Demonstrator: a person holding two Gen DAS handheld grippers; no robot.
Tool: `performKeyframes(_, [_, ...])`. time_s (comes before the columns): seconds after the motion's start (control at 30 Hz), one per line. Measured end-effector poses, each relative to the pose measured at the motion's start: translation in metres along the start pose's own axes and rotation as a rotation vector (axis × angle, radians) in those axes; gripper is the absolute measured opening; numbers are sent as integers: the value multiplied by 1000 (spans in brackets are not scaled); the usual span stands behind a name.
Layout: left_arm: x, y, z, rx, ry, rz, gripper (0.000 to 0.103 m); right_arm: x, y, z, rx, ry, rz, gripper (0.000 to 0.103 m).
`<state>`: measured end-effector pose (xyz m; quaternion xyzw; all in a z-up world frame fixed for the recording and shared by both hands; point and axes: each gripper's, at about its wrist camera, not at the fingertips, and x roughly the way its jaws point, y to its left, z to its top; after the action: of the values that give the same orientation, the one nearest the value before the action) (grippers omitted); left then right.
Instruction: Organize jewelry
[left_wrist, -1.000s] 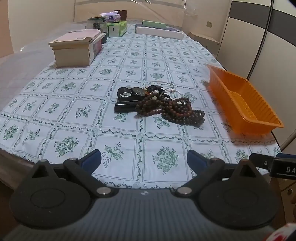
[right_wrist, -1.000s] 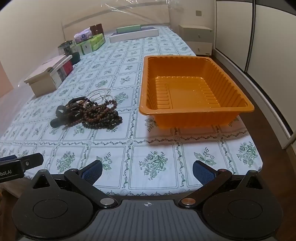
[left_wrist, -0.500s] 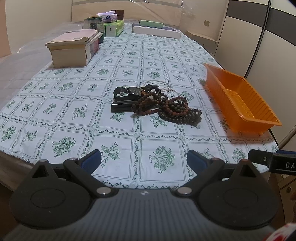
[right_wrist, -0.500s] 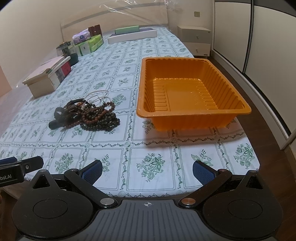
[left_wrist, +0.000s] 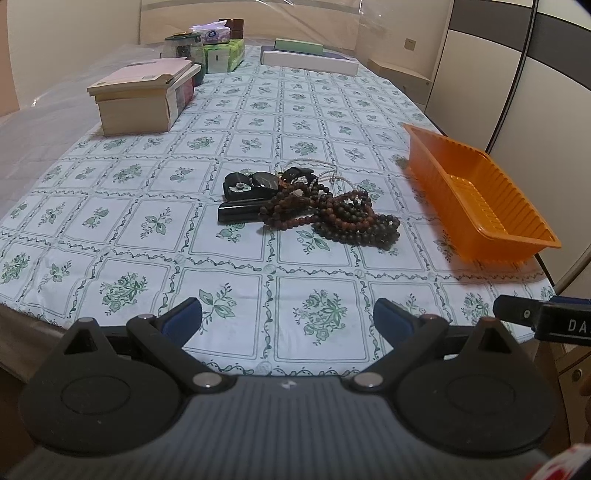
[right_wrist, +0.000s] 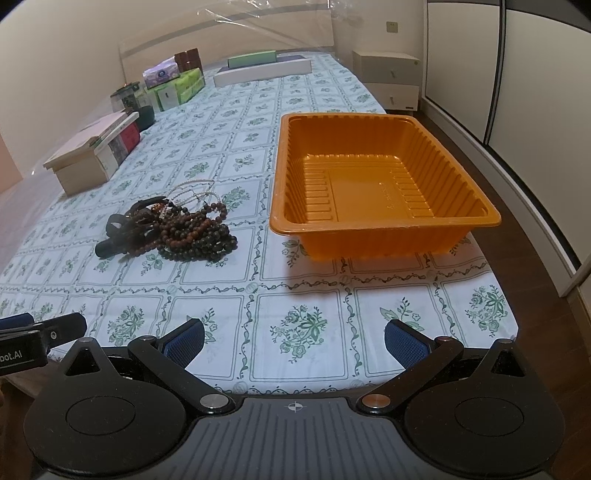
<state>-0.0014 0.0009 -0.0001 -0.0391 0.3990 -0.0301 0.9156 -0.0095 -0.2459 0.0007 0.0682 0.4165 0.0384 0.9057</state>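
Both grippers, left (left_wrist: 287, 320) and right (right_wrist: 294, 338), gape, holding nothing. Ahead of the left lies the beads (left_wrist: 334, 211) tangle; pinch one strand's outer loop, lift slowly, then carry rightward to the tray (right_wrist: 384, 220).

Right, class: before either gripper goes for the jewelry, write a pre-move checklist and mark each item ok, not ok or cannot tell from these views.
1. Left gripper open, nothing held: ok.
2. Right gripper open, nothing held: ok.
3. Orange tray upright, nothing in it: ok.
4. Bead pile in plain view on the tablecloth, apart from the tray: ok.
5. Strands separate enough to lift one alone: not ok, they overlap.
6. Black items free of the beads: cannot tell.
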Motion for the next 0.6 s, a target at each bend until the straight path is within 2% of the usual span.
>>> performKeyframes(0.6, [3,-1,-2,-2,3,-2,98,2,-1,-1,2,2,-2,103])
